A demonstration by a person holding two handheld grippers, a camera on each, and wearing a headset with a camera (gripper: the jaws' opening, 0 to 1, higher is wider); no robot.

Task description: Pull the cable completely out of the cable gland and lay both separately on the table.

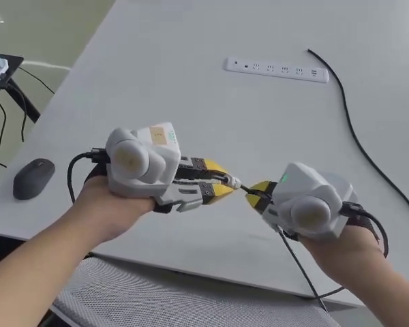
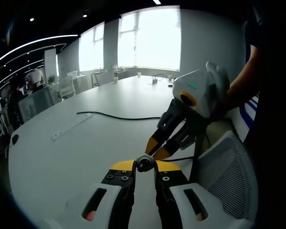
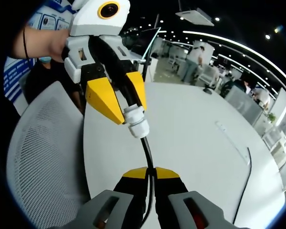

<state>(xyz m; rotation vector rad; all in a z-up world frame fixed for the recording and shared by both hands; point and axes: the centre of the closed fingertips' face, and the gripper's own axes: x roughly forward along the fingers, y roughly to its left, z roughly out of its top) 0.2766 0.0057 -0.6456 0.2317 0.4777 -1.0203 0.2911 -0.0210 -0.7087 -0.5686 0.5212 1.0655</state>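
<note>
Cable gland, white, is in the air over the near edge of the surface, clamped in the left gripper. Black cable exits it straight into the right gripper, which is pinched narrow on it just beside the gland. Long axis runs gripper to gripper, so the pull likely goes along it, apart. Cable length inside the gland is hidden. The cable's far end is hard to trace.

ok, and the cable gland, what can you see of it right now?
The cable gland is a small white piece, plastic by the look, with a stepped round body. It is held in the air above the table, pinched between the yellow tips of the left gripper. The black cable is threaded through it and runs out of its end to the right gripper, which is shut on the cable.
</note>
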